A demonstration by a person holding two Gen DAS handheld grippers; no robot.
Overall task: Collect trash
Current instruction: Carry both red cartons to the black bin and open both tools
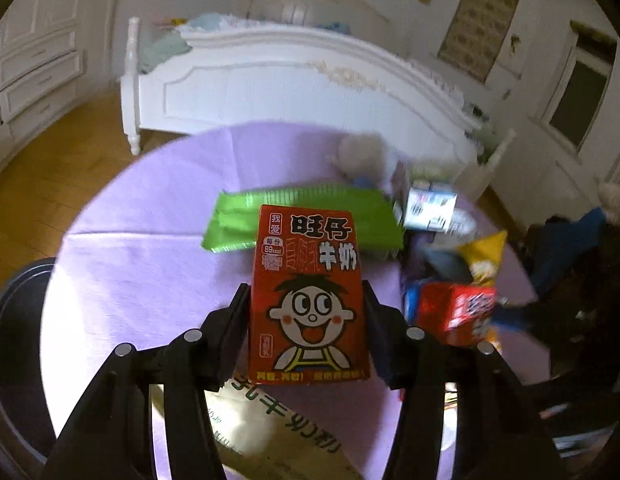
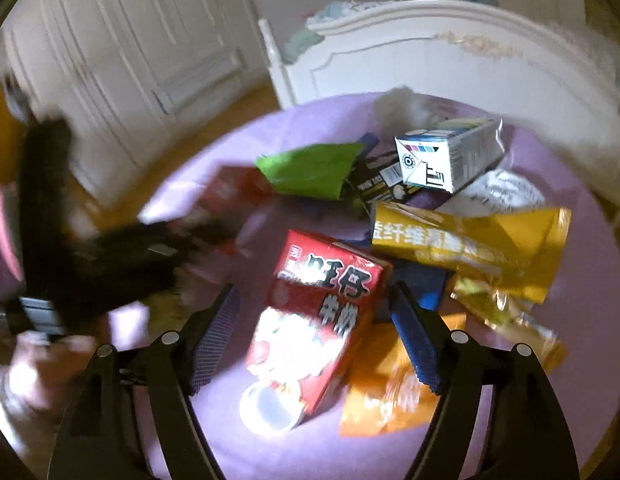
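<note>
The left tongs [image 1: 307, 312] are clamped on a red milk carton [image 1: 308, 300], its printed face turned to the camera and its two narrow sides pressed between the black fingers, lifted above the purple-covered desk [image 1: 150, 240]. Behind it on the desk lies a green wrapper [image 1: 238, 220], and to its right a second red carton [image 1: 458, 312]. In the right wrist view the right tongs [image 2: 314, 312] stand spread wide, holding nothing, with that second red carton [image 2: 322, 320] lying on its side between the blue-padded fingers, apart from both. Just beyond it lie a gold wrapper [image 2: 470, 240], an orange wrapper [image 2: 382, 396] and a white box [image 2: 450, 156].
</note>
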